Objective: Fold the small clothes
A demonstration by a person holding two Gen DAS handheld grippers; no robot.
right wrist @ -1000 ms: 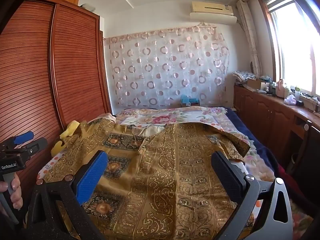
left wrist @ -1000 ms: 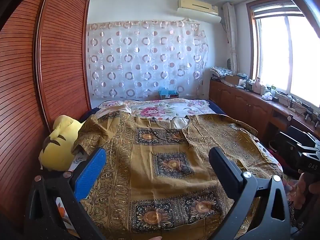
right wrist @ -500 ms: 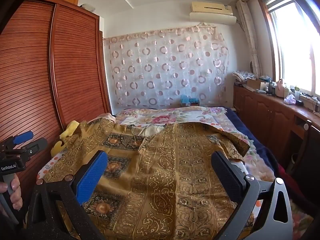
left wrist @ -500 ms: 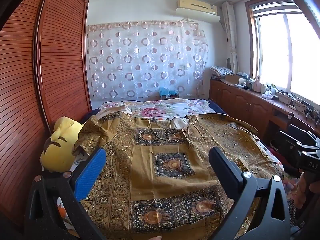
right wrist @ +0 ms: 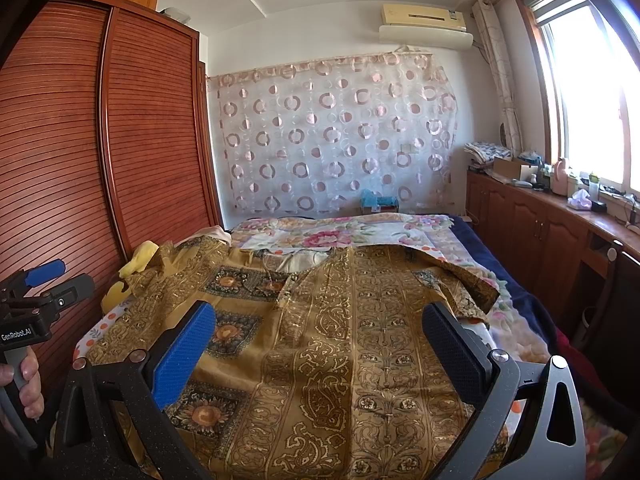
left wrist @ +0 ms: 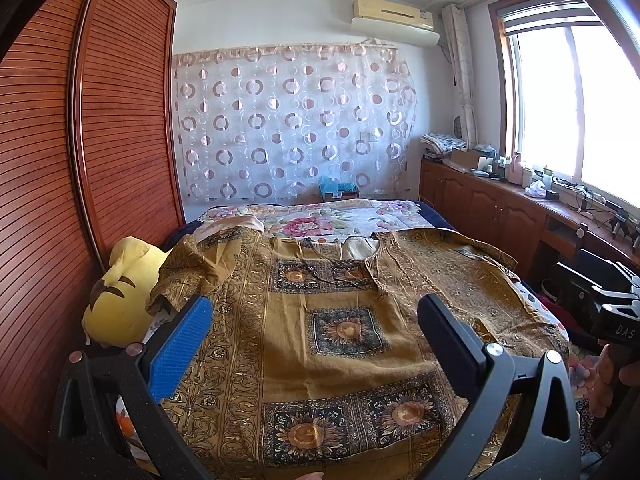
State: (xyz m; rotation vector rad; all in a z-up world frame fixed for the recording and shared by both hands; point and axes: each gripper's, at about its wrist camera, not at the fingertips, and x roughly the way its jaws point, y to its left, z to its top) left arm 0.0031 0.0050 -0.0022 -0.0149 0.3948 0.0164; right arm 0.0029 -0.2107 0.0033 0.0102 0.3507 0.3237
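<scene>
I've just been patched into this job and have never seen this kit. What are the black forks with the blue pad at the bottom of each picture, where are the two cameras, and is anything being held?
Each fork is a hand-held two-finger gripper; a person carries one in each hand. A fisheye camera sits on each gripper and looks forward between its fingers.

In the left wrist view the left gripper fills the bottom, and the right gripper's black body shows at the far right edge. In the right wrist view the right gripper fills the bottom, and a hand holds the left gripper's handle at the left edge.

Both are open and hold nothing.

On the floral-sheeted bed a mustard-brown patterned garment with sunflower squares lies spread out, unfolded. A yellow plush toy lies beside it by the reddish wooden louvred wardrobe.
</scene>
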